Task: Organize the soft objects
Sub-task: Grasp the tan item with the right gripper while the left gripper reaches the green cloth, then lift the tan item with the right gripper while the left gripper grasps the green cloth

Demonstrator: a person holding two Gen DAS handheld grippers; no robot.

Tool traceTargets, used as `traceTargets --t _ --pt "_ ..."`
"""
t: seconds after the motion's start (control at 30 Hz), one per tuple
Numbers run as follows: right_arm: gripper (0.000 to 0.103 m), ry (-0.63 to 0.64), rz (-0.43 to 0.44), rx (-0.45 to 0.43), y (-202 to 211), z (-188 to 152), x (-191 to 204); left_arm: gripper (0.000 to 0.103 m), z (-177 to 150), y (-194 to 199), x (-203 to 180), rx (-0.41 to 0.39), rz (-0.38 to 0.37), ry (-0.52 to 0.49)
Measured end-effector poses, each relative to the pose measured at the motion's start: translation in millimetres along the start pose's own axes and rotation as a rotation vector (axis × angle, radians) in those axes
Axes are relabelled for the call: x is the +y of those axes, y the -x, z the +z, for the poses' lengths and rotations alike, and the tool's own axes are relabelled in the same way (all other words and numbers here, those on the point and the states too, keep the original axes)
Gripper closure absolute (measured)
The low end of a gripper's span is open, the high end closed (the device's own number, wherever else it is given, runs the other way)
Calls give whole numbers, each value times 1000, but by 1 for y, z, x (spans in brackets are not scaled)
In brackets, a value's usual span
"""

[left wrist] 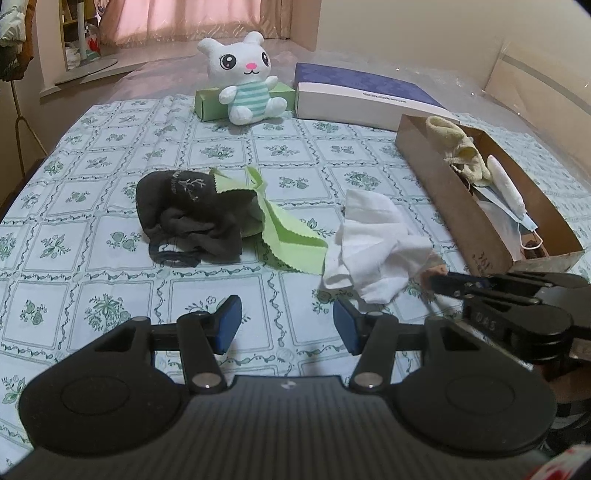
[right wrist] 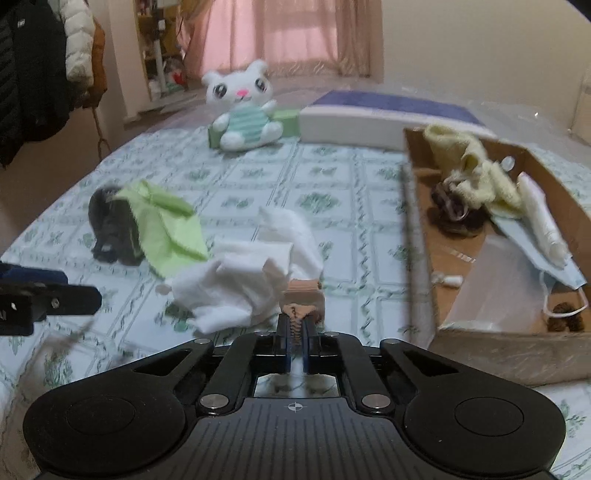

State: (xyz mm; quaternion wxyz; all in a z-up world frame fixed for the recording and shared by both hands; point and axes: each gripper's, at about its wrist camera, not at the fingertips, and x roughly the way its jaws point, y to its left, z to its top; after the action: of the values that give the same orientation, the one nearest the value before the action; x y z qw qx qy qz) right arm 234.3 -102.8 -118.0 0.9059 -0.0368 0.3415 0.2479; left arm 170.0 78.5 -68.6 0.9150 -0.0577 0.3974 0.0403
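On the patterned bedsheet lie a black pouch, a green cloth and a crumpled white cloth. My left gripper is open and empty, just in front of them. My right gripper is shut on a small tan ribbed fabric piece at the white cloth's near edge. It enters the left wrist view from the right. The cardboard box at the right holds a yellow towel, a face mask and other soft items.
A white plush bunny leans on a green box at the back. A purple-topped white box lies beside it. Coats hang at far left. Curtains are behind.
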Motion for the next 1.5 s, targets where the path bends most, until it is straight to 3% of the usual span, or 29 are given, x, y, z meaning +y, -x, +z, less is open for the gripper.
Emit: traceTargets --t 0.23,0.63,0.93,1.07,1.2,1.5 --pt "98 -5 -14 -89 16 23 -7 51 17 -1 5 -58 23 -5" --pt "98 -36 -16 -94 9 40 -23 51 68 -32 22 -187 71 -34" --pt "98 -82 -19 -79 -1 42 -38 52 79 -82 39 -92 67 23" --pt "98 -102 -5 -78 -2 41 -42 68 74 -91 45 -54 54 51" --pt "98 -106 -1 -84 0 41 -42 90 67 -84 48 -63 32 69" --pt "98 -114 10 -98 15 40 -44 103 60 -34 40 -167 -49 13"
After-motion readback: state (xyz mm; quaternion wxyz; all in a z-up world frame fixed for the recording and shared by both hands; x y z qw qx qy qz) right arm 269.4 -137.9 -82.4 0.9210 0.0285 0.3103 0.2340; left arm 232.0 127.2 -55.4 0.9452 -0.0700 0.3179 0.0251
